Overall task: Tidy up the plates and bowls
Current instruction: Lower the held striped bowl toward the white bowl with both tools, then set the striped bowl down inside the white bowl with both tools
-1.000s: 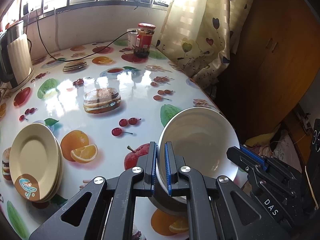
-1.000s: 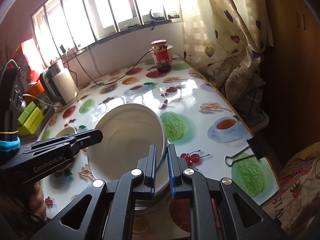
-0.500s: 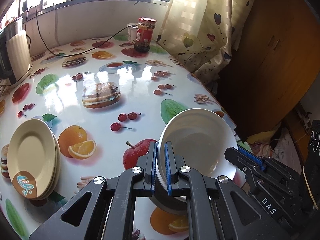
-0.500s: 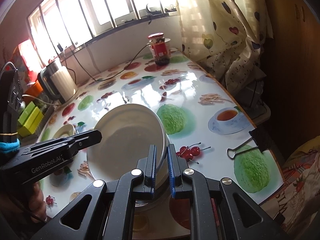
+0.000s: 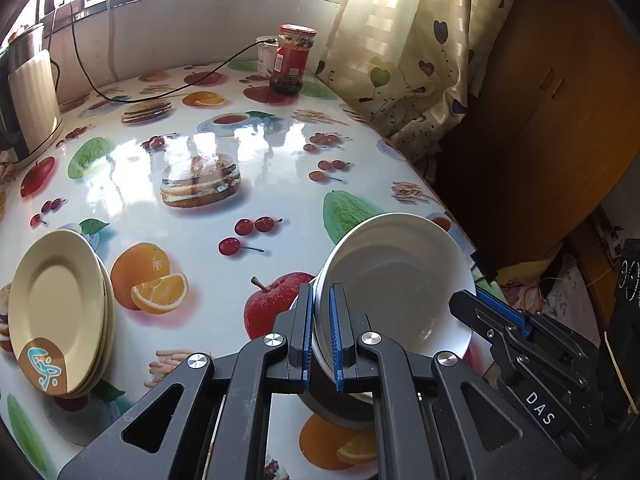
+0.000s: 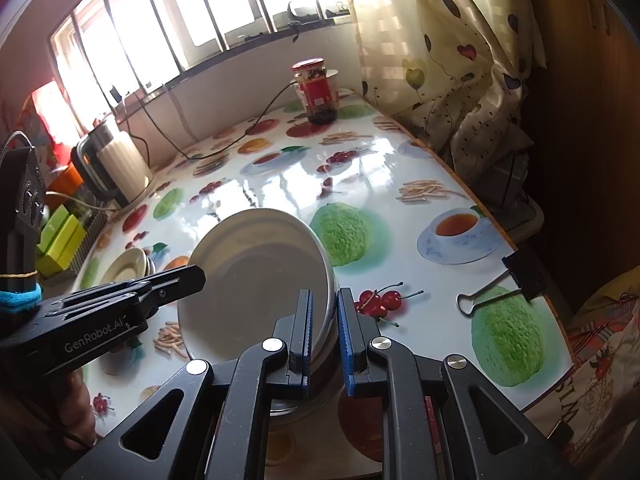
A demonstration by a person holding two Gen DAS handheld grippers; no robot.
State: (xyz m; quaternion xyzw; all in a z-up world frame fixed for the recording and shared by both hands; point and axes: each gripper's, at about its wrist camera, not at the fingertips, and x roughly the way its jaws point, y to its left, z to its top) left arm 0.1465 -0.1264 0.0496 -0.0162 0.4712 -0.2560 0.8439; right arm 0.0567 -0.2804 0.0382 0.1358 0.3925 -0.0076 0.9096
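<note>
A white bowl (image 5: 400, 280) hangs tilted over the near right part of the table, its underside dark. My left gripper (image 5: 320, 292) is shut on the bowl's left rim. In the right wrist view the bowl (image 6: 256, 280) has its right rim between the pads of my right gripper (image 6: 324, 296). Those jaws are opening, and the pads still lie against the wall. The other gripper shows in each view: the right gripper (image 5: 464, 300) and the left gripper (image 6: 196, 276). A stack of cream plates (image 5: 56, 308) lies at the table's left, and the plates (image 6: 126, 264) show small behind the left gripper.
The table (image 5: 280, 140) wears a glossy fruit-print cloth. A kettle (image 5: 28, 92) stands at the far left, and a red-labelled jar (image 5: 294, 60) with a black cable at the back. A curtain (image 5: 400, 60) hangs at the right edge. A binder clip (image 6: 504, 284) grips the table's right edge.
The right gripper's jaws stand slightly wider around the bowl's rim. Both grippers and the bowl have stayed nearly where they were.
</note>
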